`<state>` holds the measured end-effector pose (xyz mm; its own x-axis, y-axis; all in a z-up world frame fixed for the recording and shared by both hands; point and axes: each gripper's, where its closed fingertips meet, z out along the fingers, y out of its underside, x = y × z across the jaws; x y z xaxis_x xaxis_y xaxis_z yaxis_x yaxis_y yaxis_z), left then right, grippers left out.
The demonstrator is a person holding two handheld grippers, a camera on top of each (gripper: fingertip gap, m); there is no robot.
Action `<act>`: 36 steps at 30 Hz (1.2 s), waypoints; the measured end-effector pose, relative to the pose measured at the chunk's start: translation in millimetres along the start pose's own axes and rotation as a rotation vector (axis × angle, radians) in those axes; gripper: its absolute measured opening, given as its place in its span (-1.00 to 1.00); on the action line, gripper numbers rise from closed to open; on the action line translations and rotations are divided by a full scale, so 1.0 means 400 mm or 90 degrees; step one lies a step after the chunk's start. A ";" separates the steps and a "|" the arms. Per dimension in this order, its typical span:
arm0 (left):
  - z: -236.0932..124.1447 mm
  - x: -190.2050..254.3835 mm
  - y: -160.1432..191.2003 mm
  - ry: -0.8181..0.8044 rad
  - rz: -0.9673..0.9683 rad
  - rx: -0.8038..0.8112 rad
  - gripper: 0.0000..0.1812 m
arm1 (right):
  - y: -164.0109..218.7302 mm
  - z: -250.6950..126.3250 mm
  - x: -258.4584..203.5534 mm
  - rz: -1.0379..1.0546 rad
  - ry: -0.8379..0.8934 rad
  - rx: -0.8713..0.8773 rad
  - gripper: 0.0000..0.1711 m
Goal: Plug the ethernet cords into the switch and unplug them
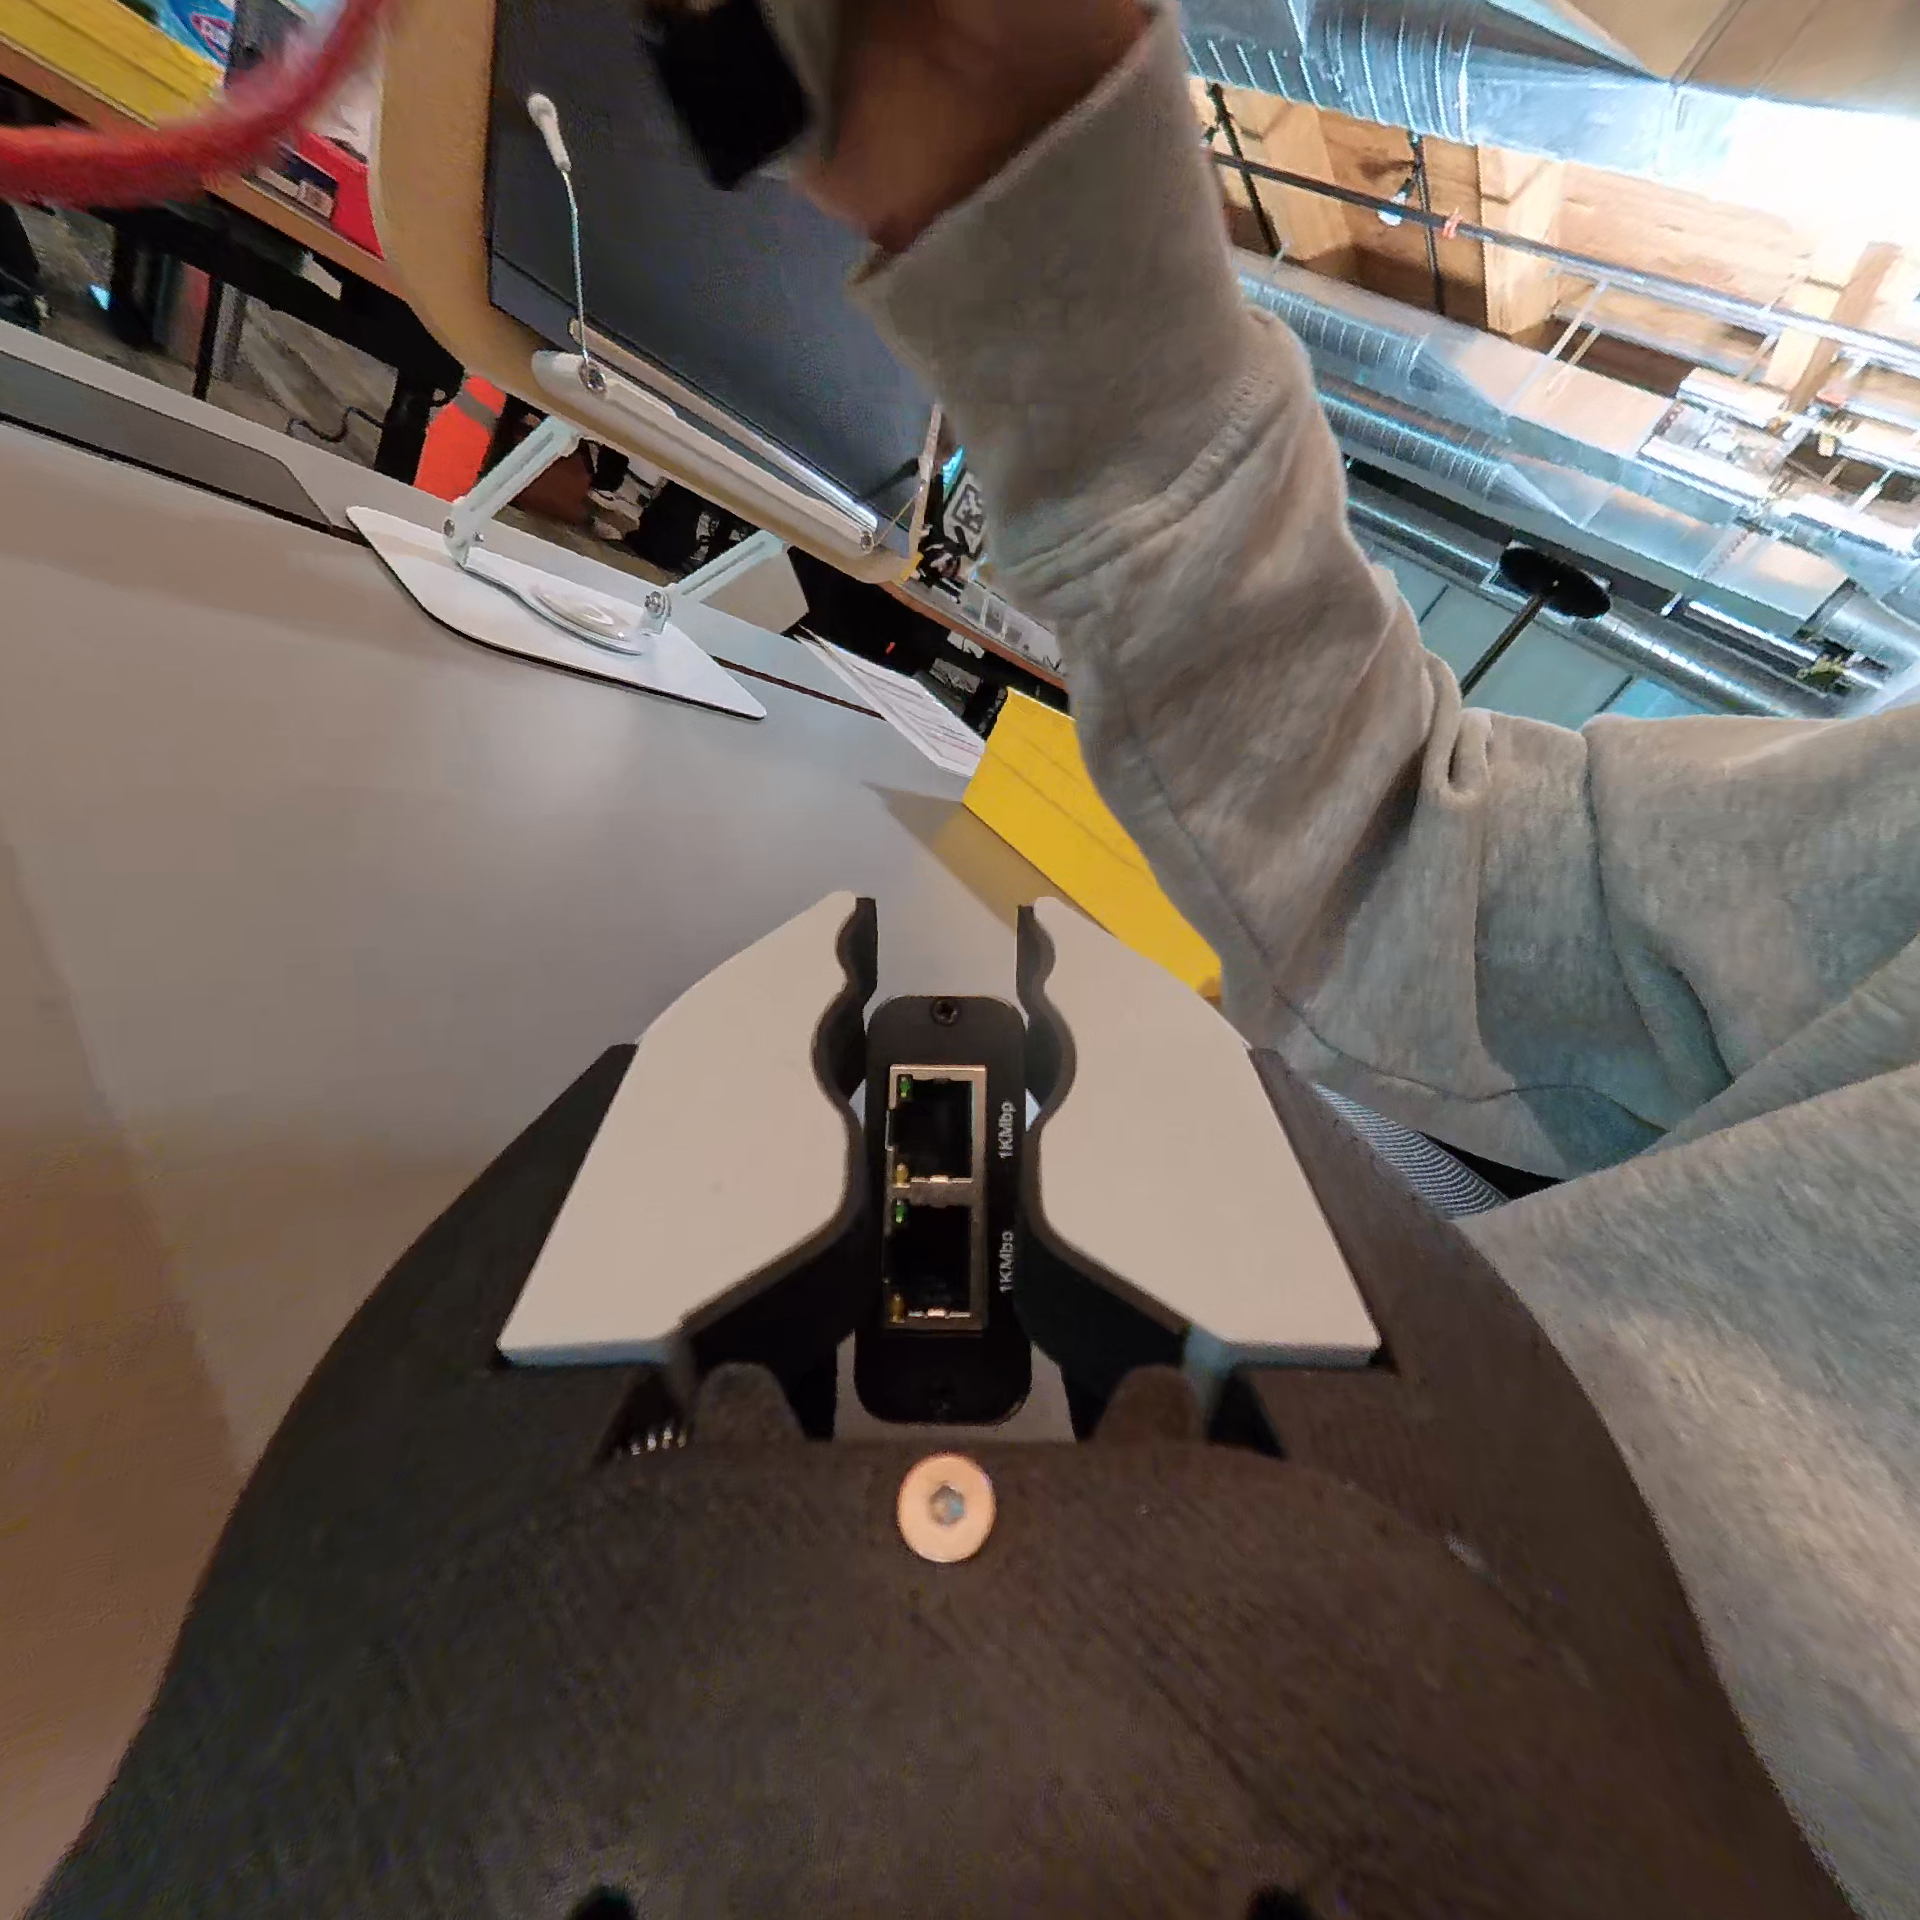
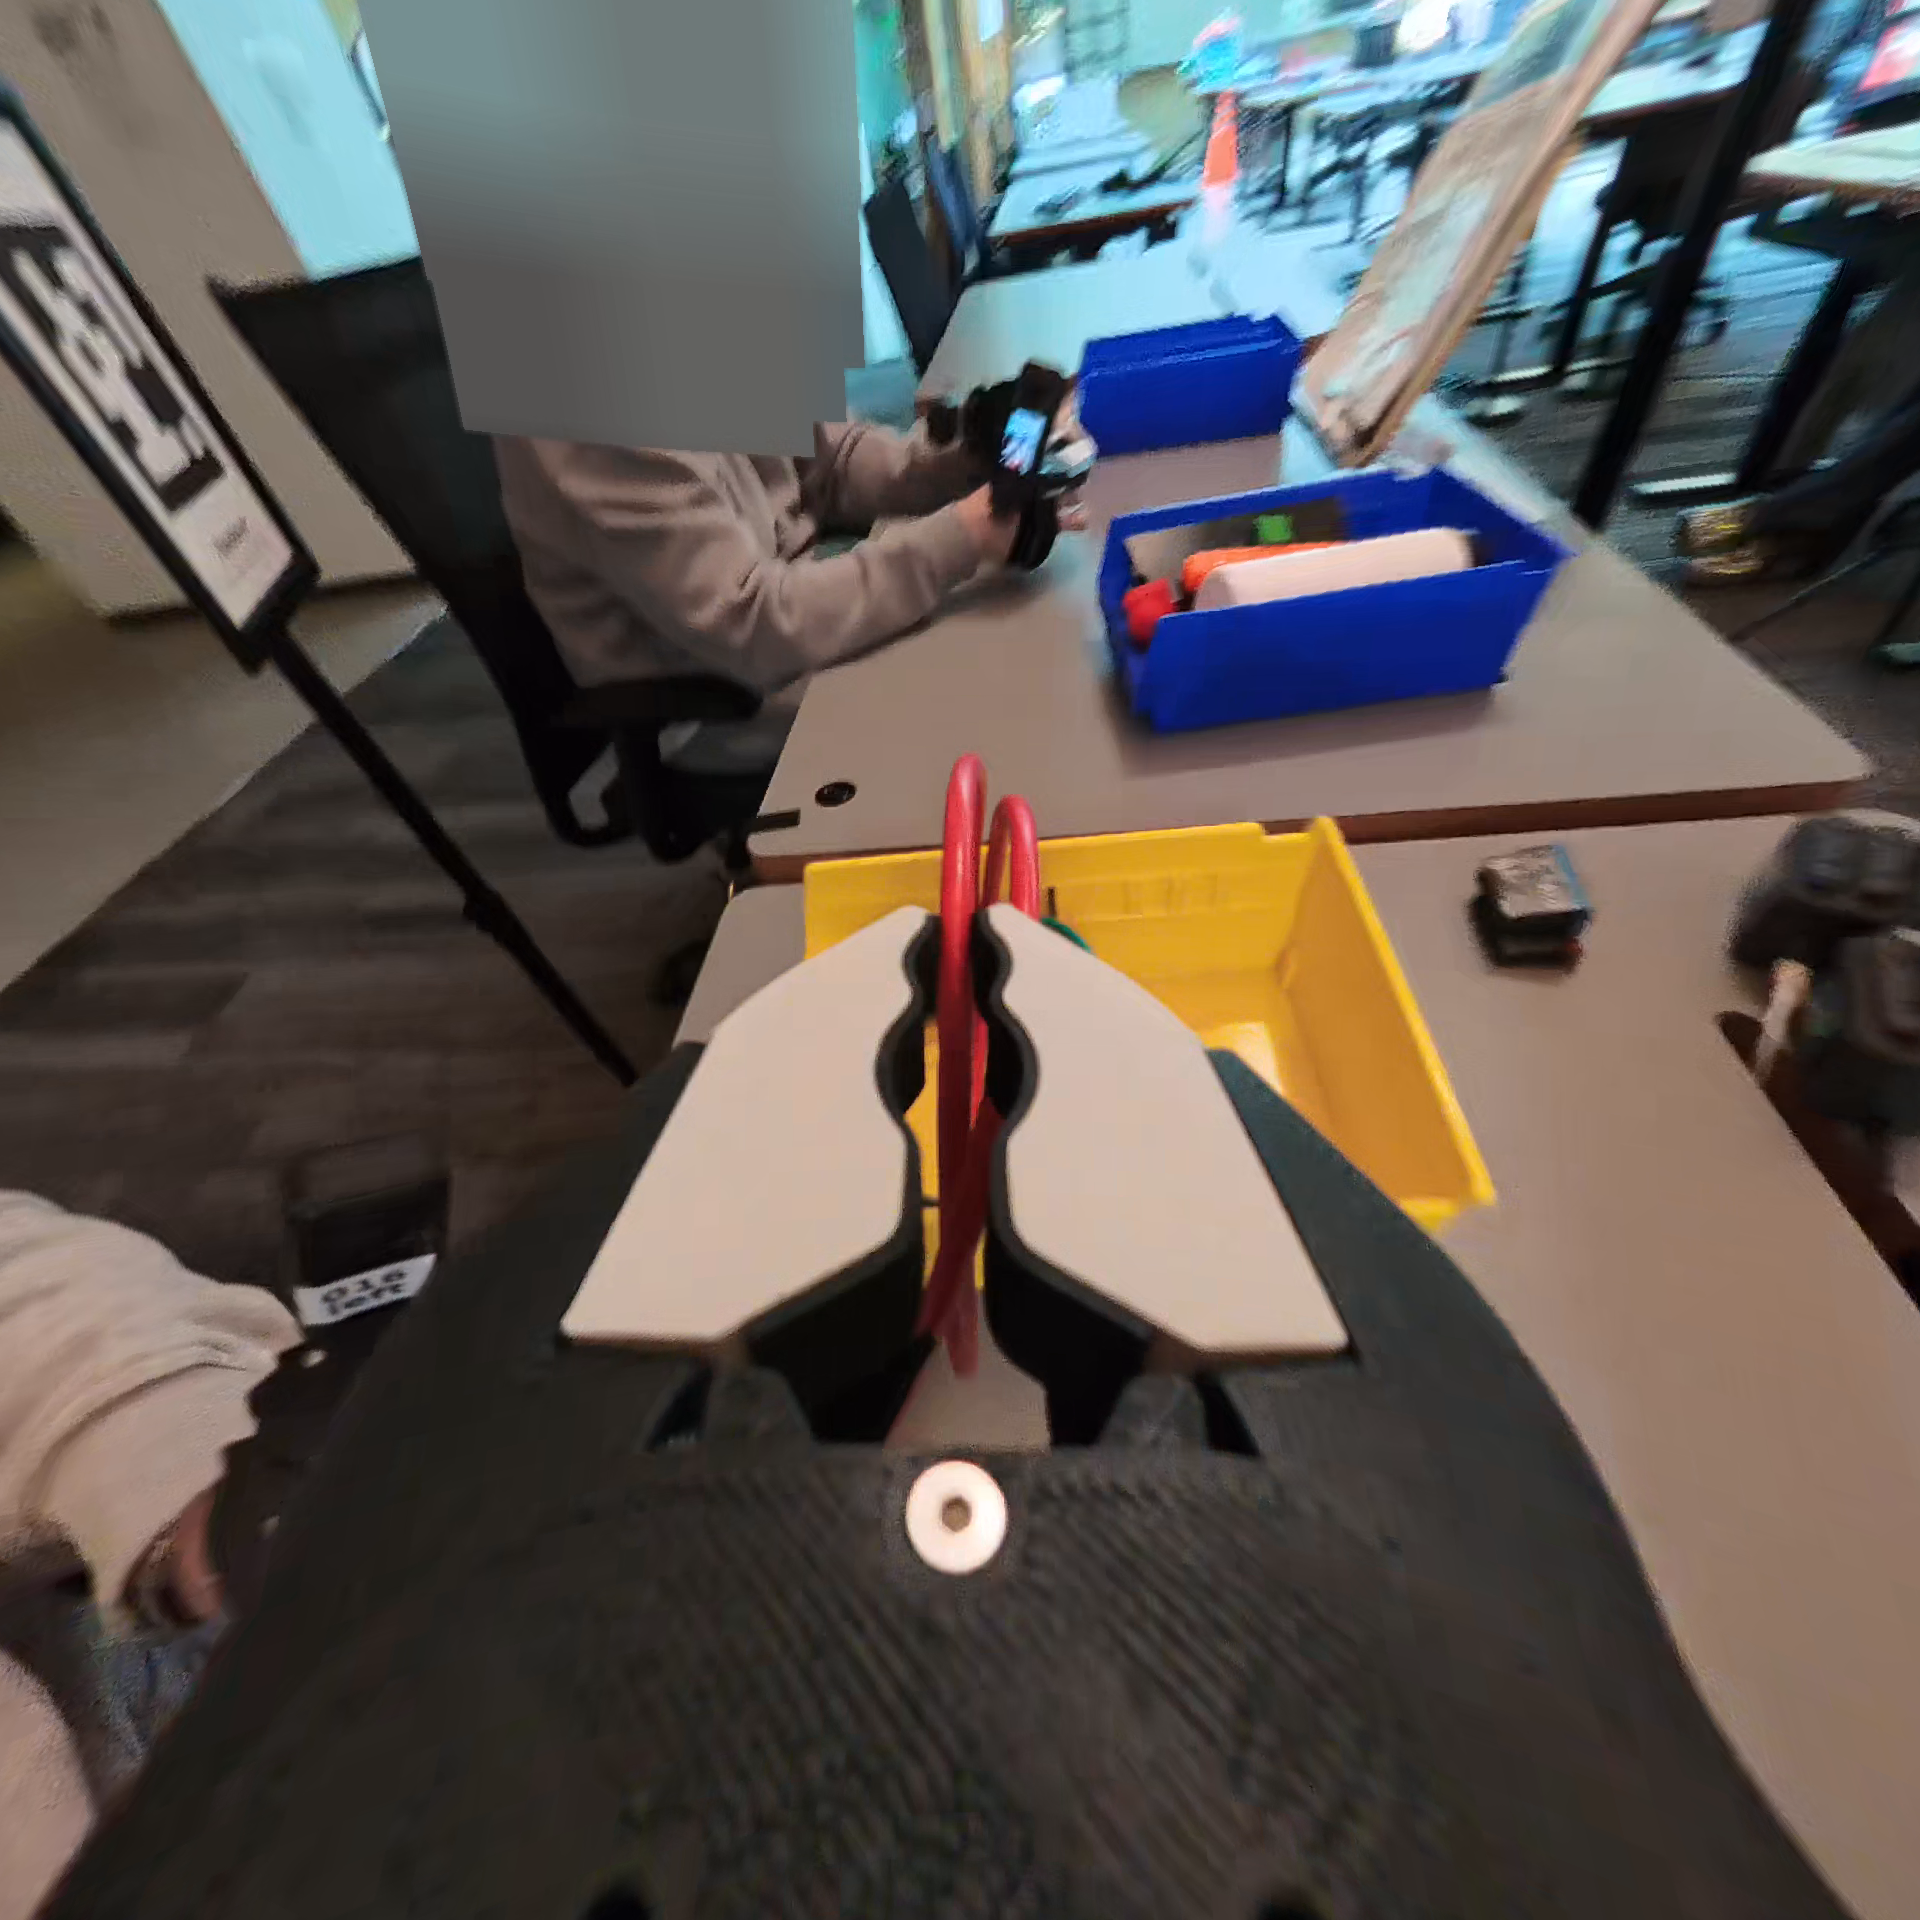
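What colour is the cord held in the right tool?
Red; the cord shows best in the right wrist view.

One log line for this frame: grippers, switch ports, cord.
left gripper: shut on switch | both ports empty | right gripper: shut on looped red cord, over yellow bin | plug not visible

The right gripper [image 2: 961, 940] pinches a looped red cord [image 2: 966, 1039] between its fingers, held over a yellow bin [image 2: 1340, 997] at the table [image 2: 1621, 1195] edge. Beyond sits a blue bin [image 2: 1330, 644]. A small dark box [image 2: 1532, 899], perhaps a battery, lies right of the yellow bin
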<state>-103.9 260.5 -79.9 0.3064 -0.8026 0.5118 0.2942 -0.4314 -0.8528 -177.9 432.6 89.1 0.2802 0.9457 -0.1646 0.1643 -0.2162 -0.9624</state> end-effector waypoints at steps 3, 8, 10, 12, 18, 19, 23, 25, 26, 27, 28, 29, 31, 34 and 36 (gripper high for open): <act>0.004 0.004 0.007 0.003 -0.001 -0.007 -0.72 | 0.039 -0.151 -0.015 0.065 0.020 0.021 -0.93; 0.009 0.005 0.015 0.006 -0.016 -0.009 -0.73 | 0.265 -0.372 -0.045 0.157 0.106 -0.015 -0.93; 0.012 0.001 0.018 0.003 -0.020 -0.009 -0.72 | 0.380 -0.465 -0.021 0.190 0.187 -0.040 -0.93; 0.017 -0.003 0.020 -0.001 -0.025 -0.010 -0.73 | 0.506 -0.565 0.023 0.250 0.271 -0.071 -0.93; 0.054 0.003 0.040 -0.003 0.016 -0.039 -0.73 | 0.683 -0.842 0.080 0.257 0.493 -0.022 -0.48; 0.062 0.006 0.045 -0.003 0.032 -0.048 -0.73 | 0.686 -0.872 0.074 0.221 0.525 -0.010 -0.45; 0.103 0.025 0.068 0.020 0.079 -0.084 -0.72 | 0.702 -0.841 0.007 0.124 0.495 -0.037 -0.48; 0.124 0.031 0.080 0.034 0.085 -0.103 -0.73 | 0.706 -0.788 -0.026 0.087 0.455 -0.051 -0.47; 0.133 0.034 0.083 0.042 0.084 -0.107 -0.72 | 0.706 -0.763 -0.042 0.063 0.439 -0.059 -0.47; 0.141 0.036 0.085 0.050 0.082 -0.108 -0.72 | 0.708 -0.737 -0.059 0.043 0.421 -0.069 -0.46; 0.146 0.038 0.087 0.057 0.077 -0.111 -0.73 | 0.714 -0.713 -0.075 0.029 0.403 -0.081 -0.47; 0.151 0.040 0.089 0.064 0.073 -0.115 -0.73 | 0.723 -0.690 -0.090 0.019 0.386 -0.095 -0.46; 0.155 0.043 0.090 0.075 0.066 -0.116 -0.73 | 0.741 -0.650 -0.115 0.008 0.355 -0.122 -0.46; 0.158 0.047 0.088 0.097 0.048 -0.114 -0.73 | 0.750 -0.590 -0.147 -0.006 0.311 -0.140 -0.47; 0.161 0.051 0.085 0.119 0.025 -0.108 -0.73 | 0.761 -0.553 -0.154 -0.013 0.297 -0.164 -0.47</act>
<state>-29.4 256.1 -91.8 0.1372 -0.8756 0.4632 0.1249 -0.4486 -0.8850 64.2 254.9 -146.0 0.6553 0.7550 0.0239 0.3850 -0.3066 -0.8705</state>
